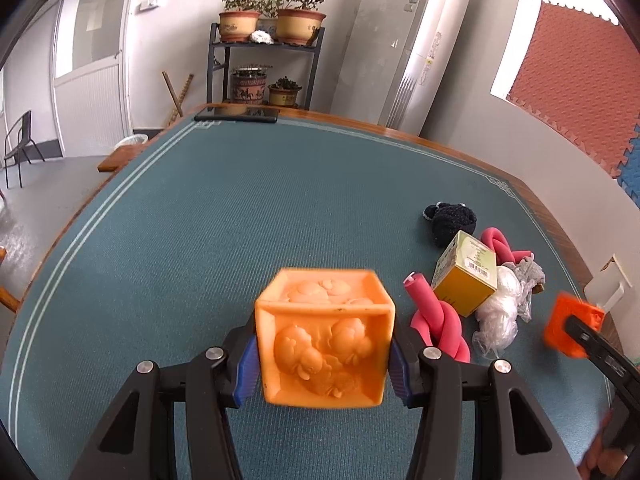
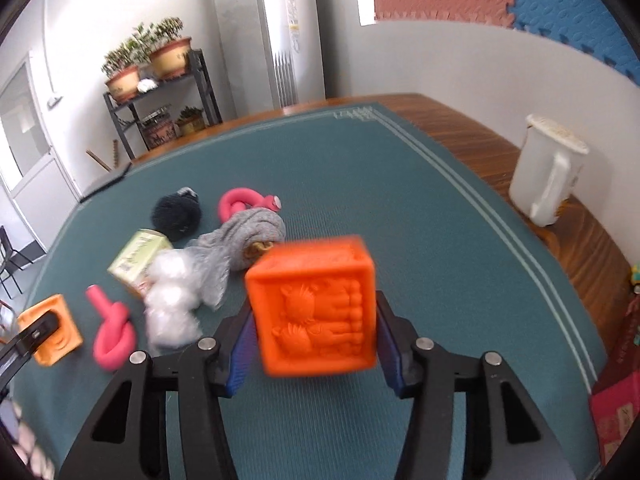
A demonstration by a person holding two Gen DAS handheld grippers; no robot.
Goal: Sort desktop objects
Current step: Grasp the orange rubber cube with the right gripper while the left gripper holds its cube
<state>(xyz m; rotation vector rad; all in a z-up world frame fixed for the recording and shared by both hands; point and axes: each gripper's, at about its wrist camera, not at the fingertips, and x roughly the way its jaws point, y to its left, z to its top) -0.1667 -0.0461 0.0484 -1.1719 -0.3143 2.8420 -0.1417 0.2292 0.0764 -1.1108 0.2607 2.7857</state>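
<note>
Two embossed cubes, pale orange (image 1: 325,336) and deep orange (image 2: 314,308), two pink foam twists (image 2: 113,334) (image 2: 244,200), one dark pompom (image 2: 176,212), one grey sock (image 2: 248,236), one yellow-green carton (image 2: 138,256), one clear plastic wad (image 2: 170,304), one white jug (image 2: 548,172).

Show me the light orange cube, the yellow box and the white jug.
Light orange cube (image 1: 325,354): left wrist view, front embossed face, held in the left gripper.
Yellow box (image 1: 464,286): left wrist view, its yellow side face.
White jug (image 2: 536,178): right wrist view, body beside the handle.
</note>
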